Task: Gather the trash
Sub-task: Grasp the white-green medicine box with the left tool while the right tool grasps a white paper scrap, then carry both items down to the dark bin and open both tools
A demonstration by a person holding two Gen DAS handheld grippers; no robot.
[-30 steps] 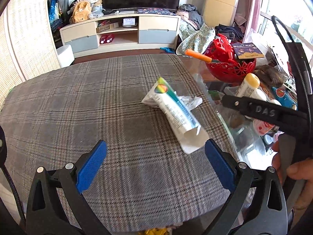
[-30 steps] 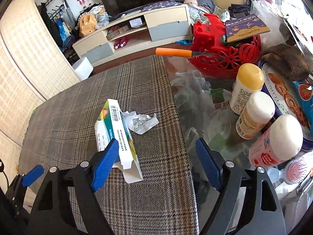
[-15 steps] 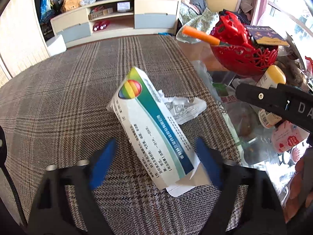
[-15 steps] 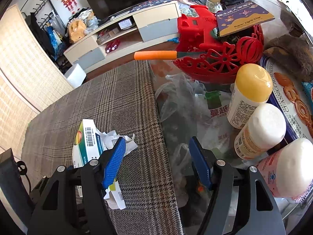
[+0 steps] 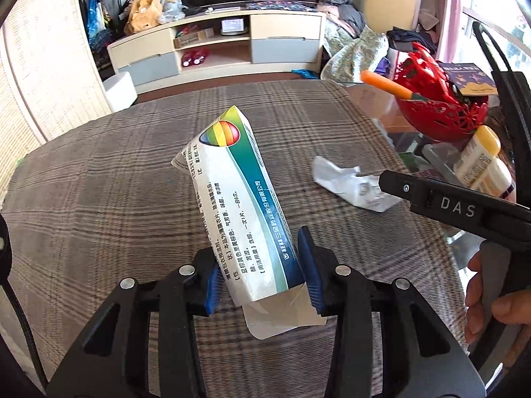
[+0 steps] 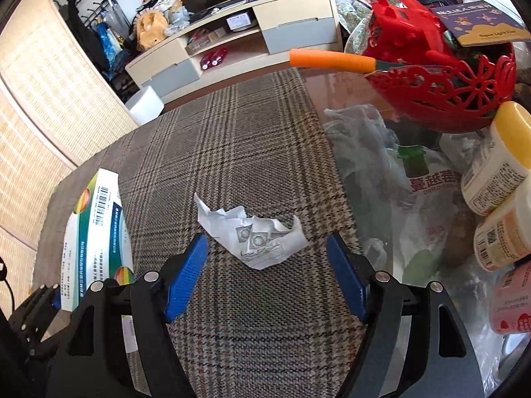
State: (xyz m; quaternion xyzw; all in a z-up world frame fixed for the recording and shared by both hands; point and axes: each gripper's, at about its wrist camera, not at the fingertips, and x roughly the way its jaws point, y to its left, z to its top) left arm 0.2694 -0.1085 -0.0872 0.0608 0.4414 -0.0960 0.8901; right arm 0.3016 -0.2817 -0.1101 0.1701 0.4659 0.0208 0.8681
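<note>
- Blue-padded left claw [image 5: 262,270] closing on the near end of a white-and-green medicine box [image 5: 237,199], both pads against its sides, box tilted up off the plaid cloth.
- Box's open flap hangs below the pads; can't tell if that end touches the cloth.
- Right claw [image 6: 265,275] wide and opening, nothing between the blue pads, hovering just short of a crumpled white paper scrap [image 6: 254,235].
- Scrap lies flat on the plaid-covered surface [image 6: 252,152], apart from the box, which sits at the left edge of the right wrist view.
- Person's right hand [image 5: 494,301] grips the right claw's handle, seen at the right edge of the left wrist view.
- Right of the cloth, on bare glass: clear plastic bags [image 6: 381,165], red openwork basket [image 6: 441,96] with an orange-handled tool [image 6: 332,61] sticking out, yellow-capped bottle [image 6: 501,156] and other bottles.
- Background: TV cabinet [image 5: 215,46], woven screen at left.
</note>
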